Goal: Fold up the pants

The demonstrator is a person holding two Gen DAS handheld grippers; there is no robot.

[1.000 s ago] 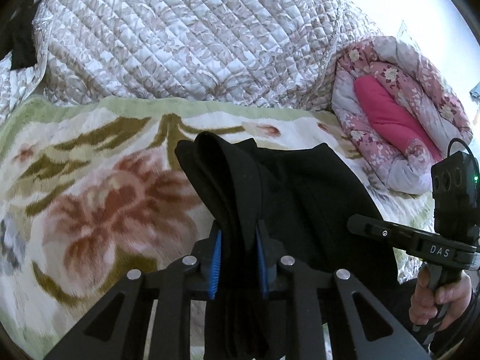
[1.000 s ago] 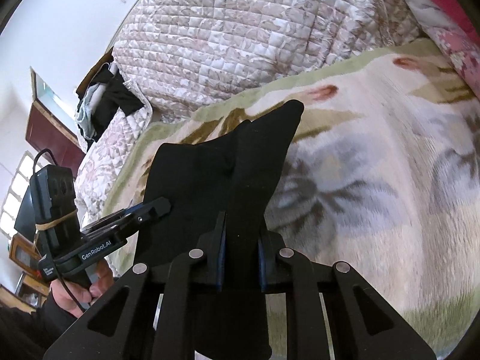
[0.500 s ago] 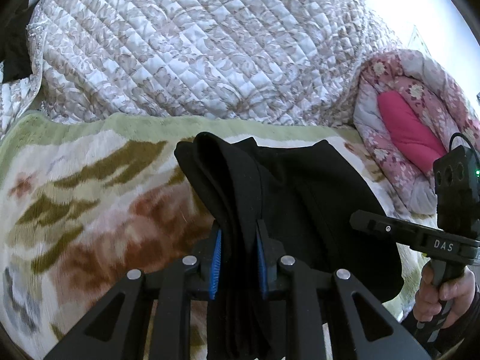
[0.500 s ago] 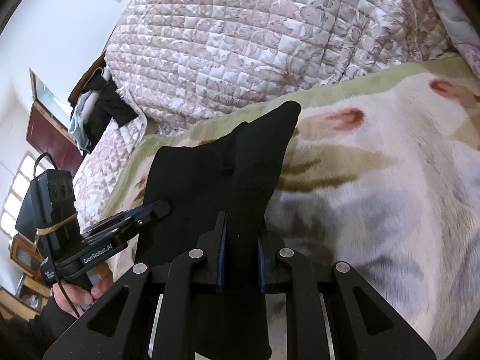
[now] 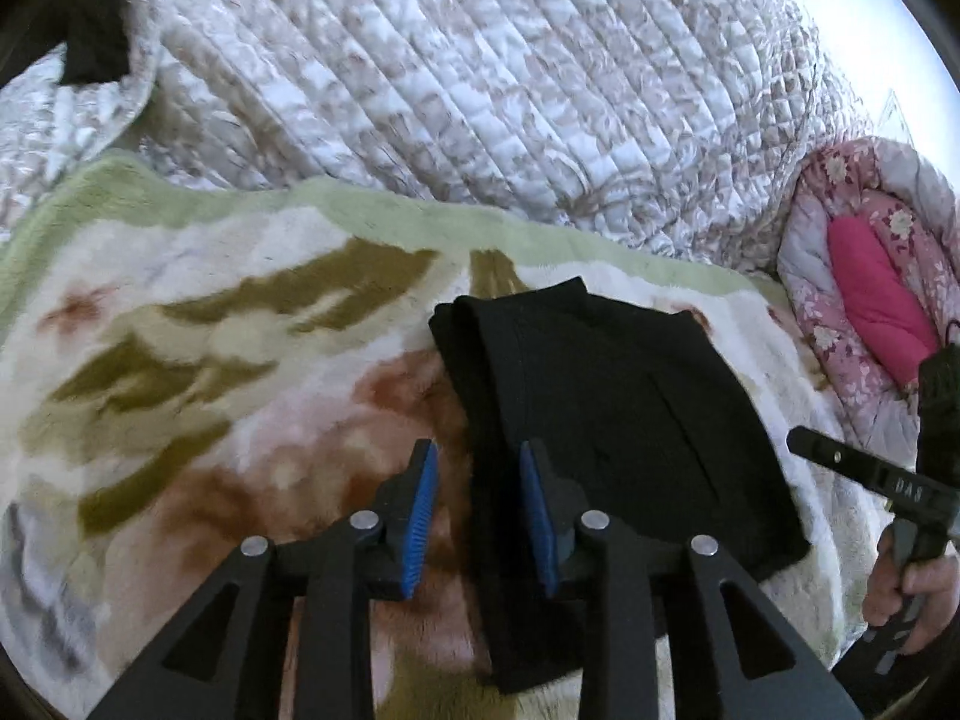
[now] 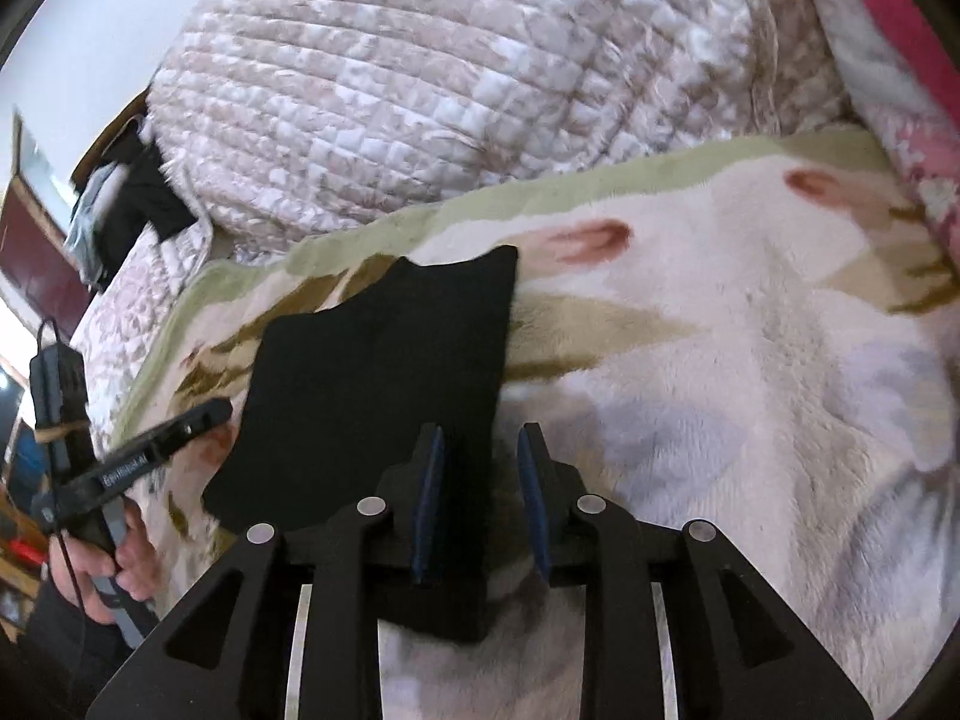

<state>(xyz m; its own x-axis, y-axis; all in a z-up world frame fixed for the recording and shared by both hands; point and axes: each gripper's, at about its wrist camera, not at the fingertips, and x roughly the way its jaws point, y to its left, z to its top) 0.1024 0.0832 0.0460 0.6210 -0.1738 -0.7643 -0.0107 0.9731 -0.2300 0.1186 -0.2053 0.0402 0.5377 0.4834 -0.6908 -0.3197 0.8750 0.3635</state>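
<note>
The black pants lie folded flat on the floral blanket. My left gripper hangs low over their left edge. Its jaws are opening; a strip of the fabric lies between the blue pads, not pinched. In the right wrist view the pants spread to the left. My right gripper is over their right edge, jaws opening, with the edge loose between the pads. Each view shows the other gripper at its side: the right gripper and the left gripper, each held by a hand.
A bulky quilted beige cover is heaped along the far side of the blanket. A rolled pink floral quilt lies at the right. Dark clothes hang by wooden furniture at the far left.
Both grippers were shut on the raised pants edges. Their jaws have since parted, and the pants have sunk flat onto the blanket. Both hands moved forward and lower.
</note>
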